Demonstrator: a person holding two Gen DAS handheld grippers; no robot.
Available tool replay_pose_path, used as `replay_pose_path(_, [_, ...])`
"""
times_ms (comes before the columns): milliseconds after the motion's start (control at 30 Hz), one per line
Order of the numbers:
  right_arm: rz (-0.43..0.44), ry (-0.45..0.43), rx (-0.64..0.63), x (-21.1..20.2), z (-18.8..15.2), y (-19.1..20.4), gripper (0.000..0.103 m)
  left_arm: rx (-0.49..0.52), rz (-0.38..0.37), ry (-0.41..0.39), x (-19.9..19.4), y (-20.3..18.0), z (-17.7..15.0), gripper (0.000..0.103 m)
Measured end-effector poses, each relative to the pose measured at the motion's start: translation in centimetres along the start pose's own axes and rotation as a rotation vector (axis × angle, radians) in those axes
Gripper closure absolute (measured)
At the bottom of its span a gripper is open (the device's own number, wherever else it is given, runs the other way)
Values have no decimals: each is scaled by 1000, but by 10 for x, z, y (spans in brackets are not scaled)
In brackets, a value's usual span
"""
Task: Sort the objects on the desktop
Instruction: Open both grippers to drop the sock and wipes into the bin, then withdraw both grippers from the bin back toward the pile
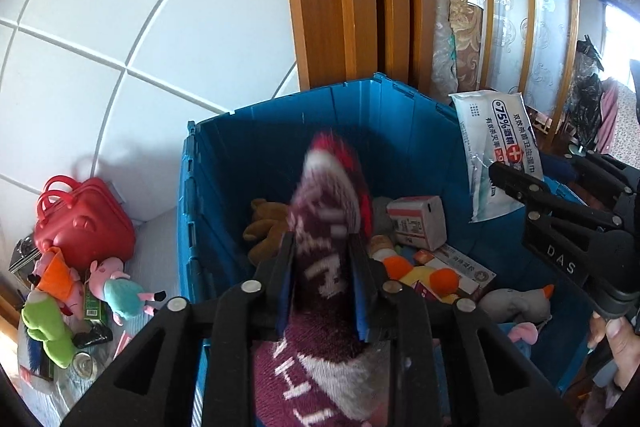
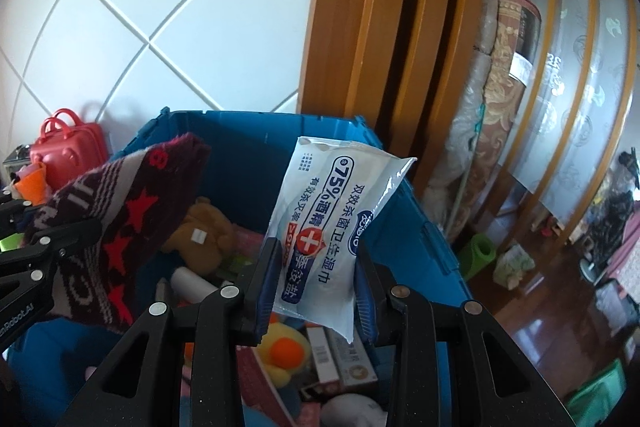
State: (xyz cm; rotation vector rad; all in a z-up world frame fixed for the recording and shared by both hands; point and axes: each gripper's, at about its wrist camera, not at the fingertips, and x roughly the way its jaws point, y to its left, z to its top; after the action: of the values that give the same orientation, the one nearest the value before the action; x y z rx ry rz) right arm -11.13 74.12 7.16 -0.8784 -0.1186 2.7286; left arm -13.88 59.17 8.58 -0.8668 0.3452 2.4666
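While my left gripper (image 1: 322, 279) pinches a maroon knitted sock with white lettering (image 1: 326, 239), blurred at its toe, my right gripper (image 2: 316, 287) clamps a white plastic wet-wipe pack (image 2: 326, 223). Both hang over the blue plastic crate (image 1: 400, 131), whose jumbled toys and boxes they partly hide.

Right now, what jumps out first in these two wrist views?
The big blue plastic crate fills the middle of both views, its bottom littered with a brown teddy bear, a yellow plush duck and small cartons. Above it, the left gripper clamps a maroon knitted sock and the right gripper a white pack of 75% alcohol wipes. A red toy suitcase stands outside the crate to its left, by the tiled wall.
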Motion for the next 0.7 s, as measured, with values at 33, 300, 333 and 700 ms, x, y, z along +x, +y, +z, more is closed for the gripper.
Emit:
replay_pose_path(33, [-4, 1, -2, 0, 0, 0, 68, 2, 8, -5, -2, -1, 0, 72])
replay_pose_path(300, [-31, -16, -8, -8, 0, -1, 59, 22, 40, -81, -30, -1, -3, 28])
replay_pose_path(333, [-35, -20, -7, -10, 1, -1, 48, 20, 40, -85, -32, 0, -4, 28])
replay_pose_path(700, [-57, -126, 3, -64, -7, 8, 0, -15, 65, -166, -75, 21, -27, 22])
